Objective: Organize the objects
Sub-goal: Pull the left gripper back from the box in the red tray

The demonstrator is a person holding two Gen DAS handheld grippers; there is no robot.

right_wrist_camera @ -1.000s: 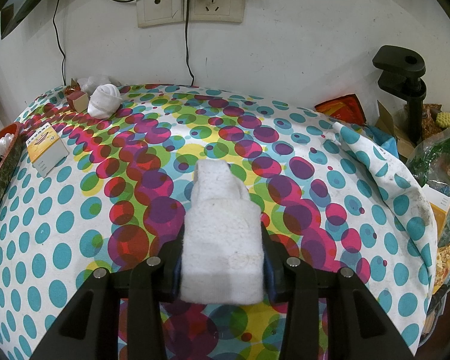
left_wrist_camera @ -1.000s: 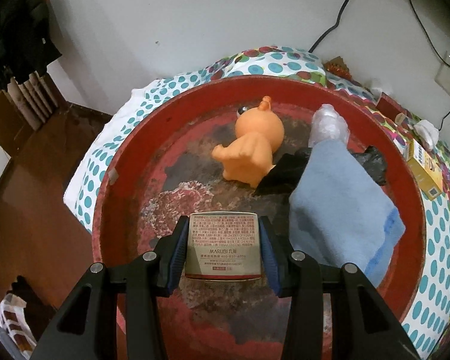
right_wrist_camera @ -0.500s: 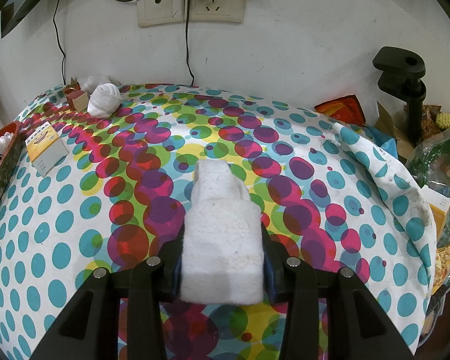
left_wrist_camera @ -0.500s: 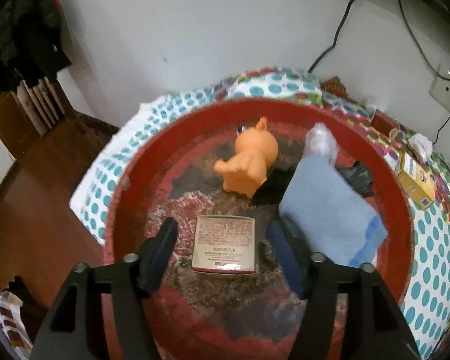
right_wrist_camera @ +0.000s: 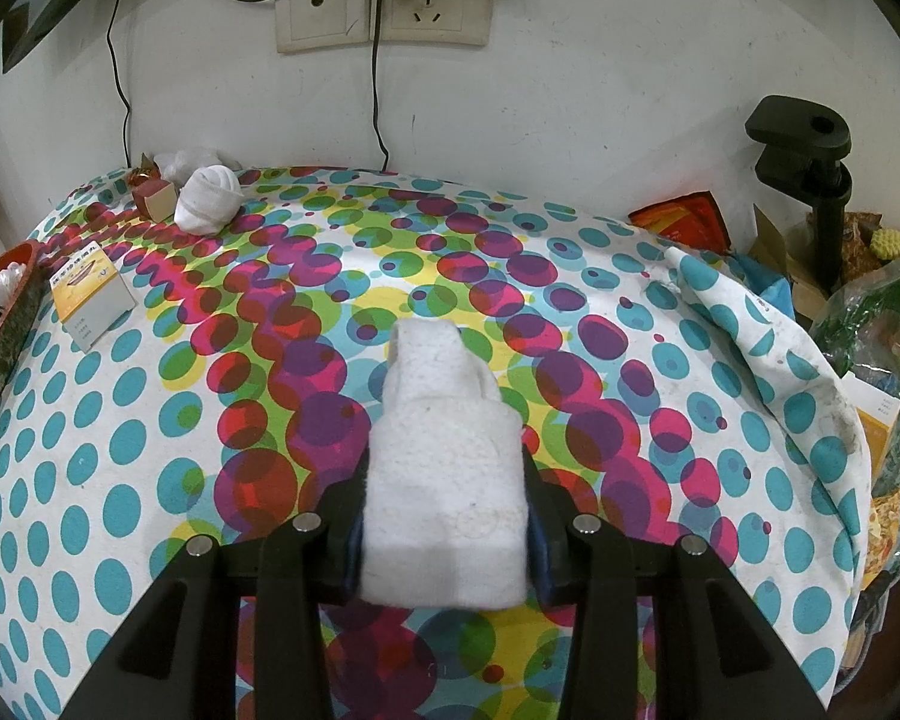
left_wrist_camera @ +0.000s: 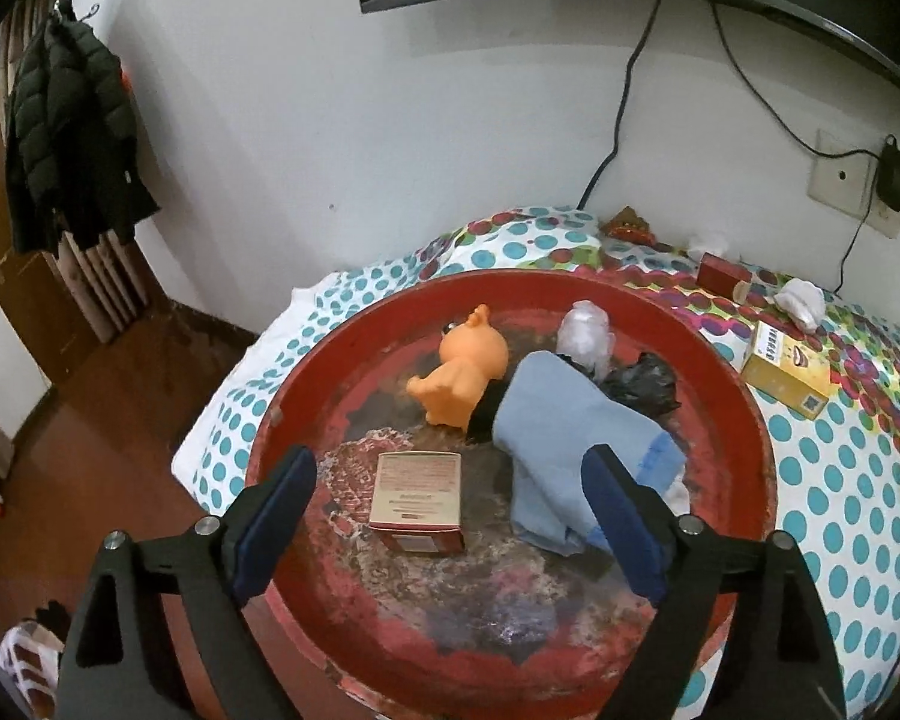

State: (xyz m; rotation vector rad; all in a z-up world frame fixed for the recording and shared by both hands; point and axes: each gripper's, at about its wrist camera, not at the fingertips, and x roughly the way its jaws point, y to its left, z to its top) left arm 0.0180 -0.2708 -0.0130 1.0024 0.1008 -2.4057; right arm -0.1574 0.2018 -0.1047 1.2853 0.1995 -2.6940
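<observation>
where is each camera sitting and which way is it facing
Left wrist: sits on the left gripper, looking forward and down into the red tray holding the small box, orange toy and blue cloth; its two open fingers show.
Right wrist: sits on the right gripper, looking across the dotted tablecloth toward the wall sockets; its fingers show, shut on the white sponge.
Shared: the yellow box, rolled white sock and tablecloth.

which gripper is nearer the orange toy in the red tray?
Left. The left gripper hangs open over the red tray, with the orange toy just beyond its fingertips. The right gripper holds a white foam block over the tablecloth, away from the tray.
</observation>
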